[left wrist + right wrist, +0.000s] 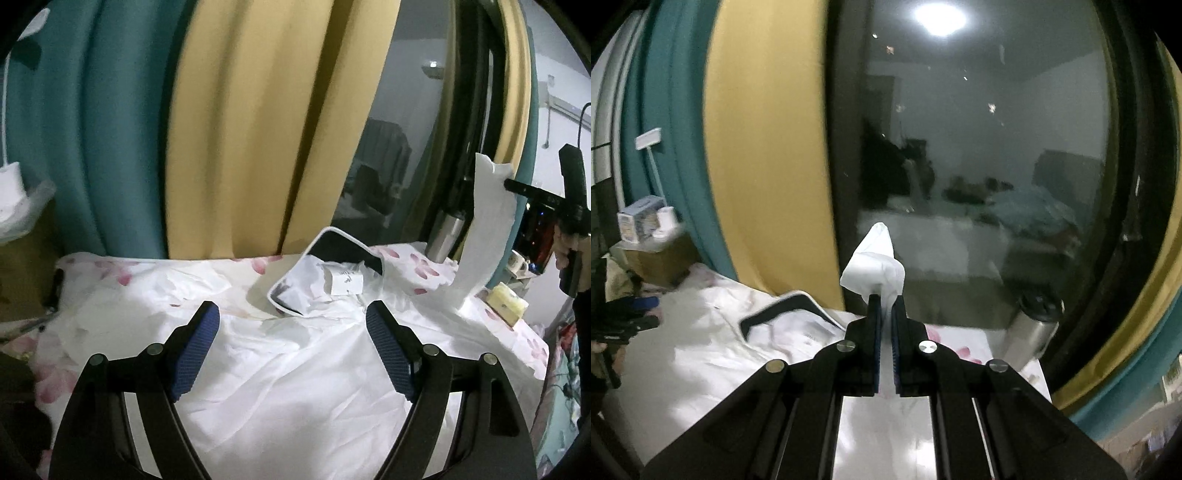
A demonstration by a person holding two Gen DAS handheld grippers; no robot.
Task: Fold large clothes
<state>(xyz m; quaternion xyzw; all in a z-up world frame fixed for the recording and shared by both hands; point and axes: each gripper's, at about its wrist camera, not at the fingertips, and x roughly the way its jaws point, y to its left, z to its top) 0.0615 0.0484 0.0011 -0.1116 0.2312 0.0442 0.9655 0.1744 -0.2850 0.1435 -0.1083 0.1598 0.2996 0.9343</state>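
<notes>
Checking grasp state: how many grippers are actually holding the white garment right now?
1. The right gripper is shut on a pinched corner of the white garment, lifted above the bed. The left gripper hangs open over it, gripping nothing.

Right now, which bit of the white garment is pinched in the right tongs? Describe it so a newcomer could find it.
Start at the big dark window behind the floral-sheeted bed. In front of it, a strip of the white garment rises off the bed to the shut right tongs. That strip is the only cloth lifted; the rest lies flat.
</notes>
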